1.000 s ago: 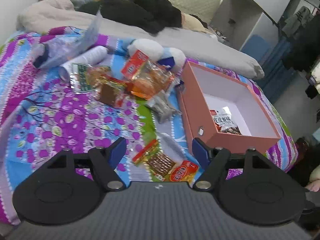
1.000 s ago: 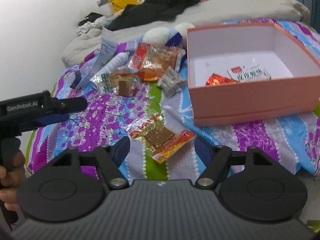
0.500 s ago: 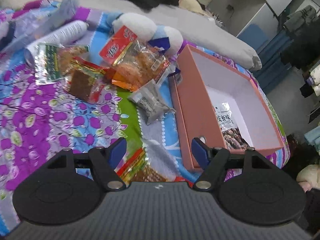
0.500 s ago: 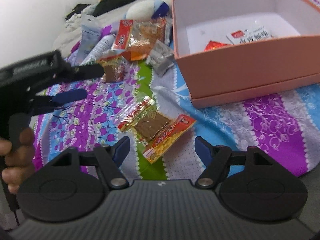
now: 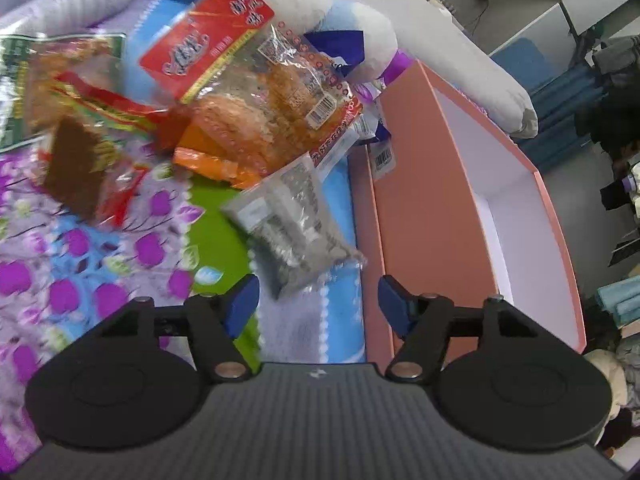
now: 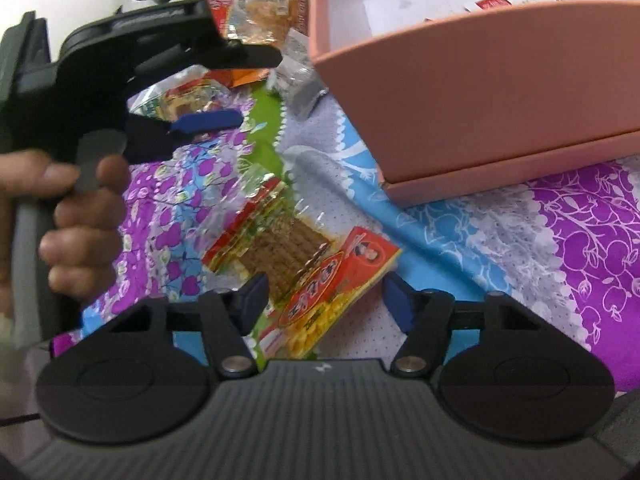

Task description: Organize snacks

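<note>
Spread over a purple floral bedsheet (image 6: 580, 232), several crinkly plastic snack packets (image 5: 256, 120) were left outside the pink cardboard box (image 6: 480, 92), where few were stowed. Both the left gripper (image 5: 318, 300) and right gripper (image 6: 324, 300) were closing, nothing yet pinched; a red-and-yellow packet (image 6: 320, 280) lay between the right jaws.

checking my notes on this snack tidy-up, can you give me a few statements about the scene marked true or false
1. The pink box stands open with packets already inside. True.
2. The grey snack packet lies inside the pink box. False: it lies on the bedspread beside the box.
3. The right claw hangs over the red and yellow snack packet, its jaws closing but not yet pressing it. True.
4. The left claw is clamped on the big orange packet. False: nothing is between its closing jaws; that packet lies farther off.
5. A plush toy lies behind the packets. True.
</note>
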